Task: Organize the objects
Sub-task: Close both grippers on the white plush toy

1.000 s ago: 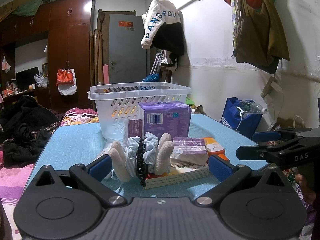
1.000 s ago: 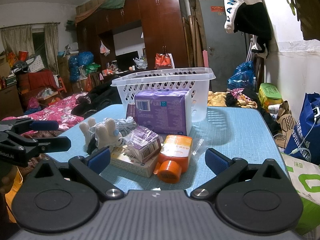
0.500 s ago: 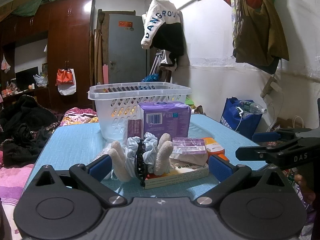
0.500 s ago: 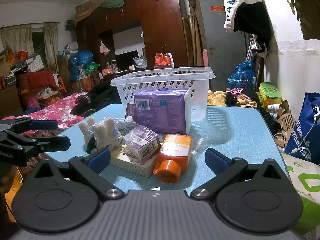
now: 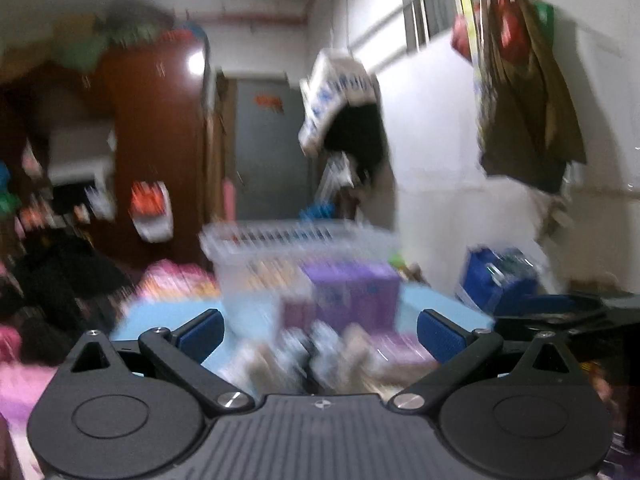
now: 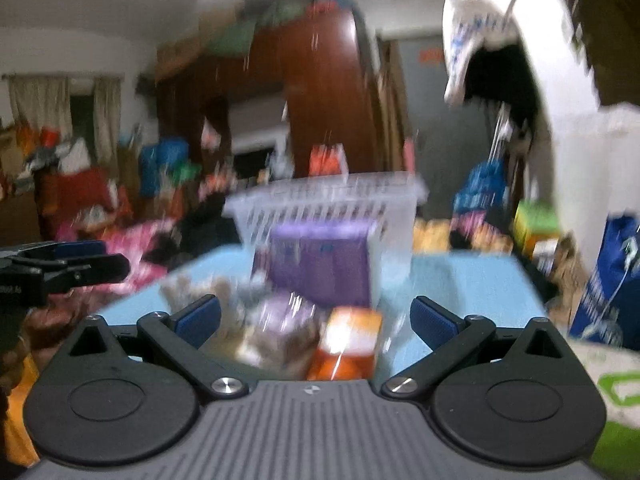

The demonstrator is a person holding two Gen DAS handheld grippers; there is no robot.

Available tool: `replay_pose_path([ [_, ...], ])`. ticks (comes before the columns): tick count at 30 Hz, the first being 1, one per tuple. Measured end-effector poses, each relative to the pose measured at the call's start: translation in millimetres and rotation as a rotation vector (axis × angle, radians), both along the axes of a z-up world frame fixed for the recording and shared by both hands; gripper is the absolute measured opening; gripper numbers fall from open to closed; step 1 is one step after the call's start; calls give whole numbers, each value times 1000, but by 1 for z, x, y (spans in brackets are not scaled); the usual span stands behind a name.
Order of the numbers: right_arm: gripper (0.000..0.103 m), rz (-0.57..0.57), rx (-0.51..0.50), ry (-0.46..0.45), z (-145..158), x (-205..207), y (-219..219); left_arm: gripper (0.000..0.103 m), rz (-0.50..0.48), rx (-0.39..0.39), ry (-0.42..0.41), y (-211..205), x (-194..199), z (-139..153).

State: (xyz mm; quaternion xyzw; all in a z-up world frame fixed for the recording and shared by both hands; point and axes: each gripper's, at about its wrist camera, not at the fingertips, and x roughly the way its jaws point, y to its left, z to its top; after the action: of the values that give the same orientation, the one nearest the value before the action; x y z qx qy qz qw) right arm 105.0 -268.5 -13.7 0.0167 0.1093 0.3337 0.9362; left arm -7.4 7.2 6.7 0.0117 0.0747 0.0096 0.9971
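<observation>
Both views are blurred by motion. A white plastic basket (image 5: 298, 248) stands at the back of the blue table (image 5: 160, 316); it also shows in the right wrist view (image 6: 328, 204). A purple pack (image 5: 352, 292) leans in front of it, also in the right wrist view (image 6: 320, 264). Small items lie in a heap in front: pale gloves with a scrunchie (image 5: 304, 356) and an orange bottle (image 6: 346, 344). My left gripper (image 5: 320, 334) is open and empty above the heap. My right gripper (image 6: 316, 320) is open and empty above the bottle.
A blue bag (image 5: 500, 284) stands beside the table on the right, also in the right wrist view (image 6: 612, 280). Clothes hang on the white wall (image 5: 532, 108). A wardrobe (image 6: 320, 100) and cluttered beds lie beyond the table. Each gripper shows at the edge of the other's view.
Both cameras have jolted, blurring the view; the table and objects now sit lower in frame, so both grippers have tilted or risen. Both stay open and empty.
</observation>
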Motion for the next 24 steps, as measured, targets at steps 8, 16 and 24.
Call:
replay_pose_path([
  [8, 103, 91, 12, -22, -6, 0, 40, 103, 72, -2, 37, 39, 29, -13],
  [16, 91, 203, 8, 26, -15, 5, 88, 75, 14, -110, 86, 65, 45, -38],
  [24, 58, 182, -14, 43, -17, 8, 95, 61, -40, -108, 109, 61, 56, -47],
])
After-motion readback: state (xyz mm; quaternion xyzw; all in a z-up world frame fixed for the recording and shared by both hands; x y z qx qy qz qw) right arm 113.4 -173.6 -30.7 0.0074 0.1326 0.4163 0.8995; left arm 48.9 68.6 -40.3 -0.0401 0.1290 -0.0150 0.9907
